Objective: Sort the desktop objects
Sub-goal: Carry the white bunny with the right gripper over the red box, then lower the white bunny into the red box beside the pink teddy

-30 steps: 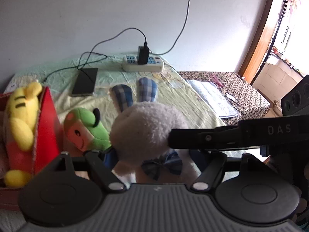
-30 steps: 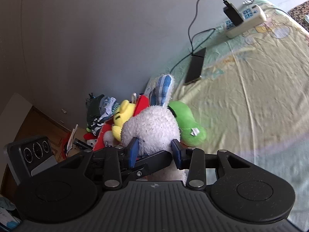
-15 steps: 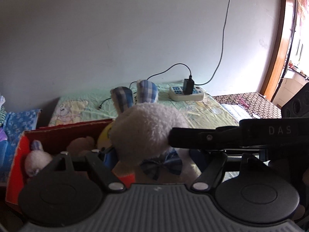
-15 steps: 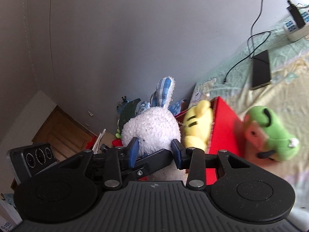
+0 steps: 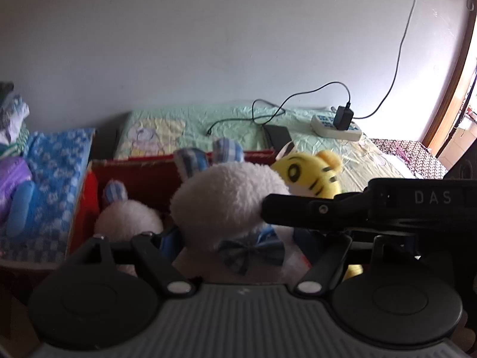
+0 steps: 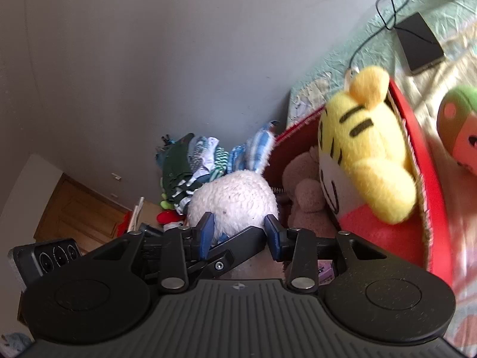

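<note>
Two tools grip one white plush rabbit (image 5: 229, 197): the left tool (image 5: 235, 238) closes on its body by the bow tie, the right tool (image 6: 240, 232) clamps its head. The rabbit hangs over the red box (image 5: 89, 197), which holds a second white rabbit (image 5: 128, 217), a brown bear (image 6: 307, 197) and a yellow tiger (image 6: 363, 152). The box sits at the bed's (image 5: 238, 116) left edge.

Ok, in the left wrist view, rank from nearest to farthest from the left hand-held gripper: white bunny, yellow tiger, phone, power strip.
1. White bunny: between the fingers of the left hand-held gripper.
2. Yellow tiger: just behind, to the right.
3. Phone: farther back on the sheet.
4. Power strip: farthest, by the wall.
</note>
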`<state>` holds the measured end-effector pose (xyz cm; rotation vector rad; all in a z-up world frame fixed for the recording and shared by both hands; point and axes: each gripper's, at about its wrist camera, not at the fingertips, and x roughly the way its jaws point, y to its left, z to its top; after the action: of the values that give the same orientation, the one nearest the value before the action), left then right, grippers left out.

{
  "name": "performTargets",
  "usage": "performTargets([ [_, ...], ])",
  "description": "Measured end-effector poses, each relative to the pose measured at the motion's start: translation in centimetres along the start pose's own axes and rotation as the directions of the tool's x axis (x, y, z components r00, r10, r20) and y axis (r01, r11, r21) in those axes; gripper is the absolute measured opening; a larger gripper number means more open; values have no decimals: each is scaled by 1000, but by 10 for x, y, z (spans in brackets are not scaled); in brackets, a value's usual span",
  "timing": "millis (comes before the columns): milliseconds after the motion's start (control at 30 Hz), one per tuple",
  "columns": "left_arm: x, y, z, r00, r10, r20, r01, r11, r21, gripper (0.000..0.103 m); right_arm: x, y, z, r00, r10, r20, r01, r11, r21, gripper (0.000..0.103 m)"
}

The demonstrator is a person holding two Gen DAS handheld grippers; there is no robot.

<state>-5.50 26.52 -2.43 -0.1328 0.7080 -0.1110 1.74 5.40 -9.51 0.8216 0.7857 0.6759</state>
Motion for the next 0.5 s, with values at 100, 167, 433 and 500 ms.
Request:
performTargets([
  [100,6,13,-2,1000,-3,-16,3,1000,3,77,13,1,-4,1000,-30,-2,30,999,11,40],
  [167,11,18,-4,1000,0,-29,1,1000,17,77,21,2,-5,998,-64,-8,64,998,1,39],
  [433,27,40,-8,997,16,-75,-15,1000,15,81,46,4,-9,989,-147,-21,146,989,-33,38],
  [500,32,44,-7,996,21,-85,-20,1000,13,81,51,4,-9,985,-169,-19,168,985,-49,37],
])
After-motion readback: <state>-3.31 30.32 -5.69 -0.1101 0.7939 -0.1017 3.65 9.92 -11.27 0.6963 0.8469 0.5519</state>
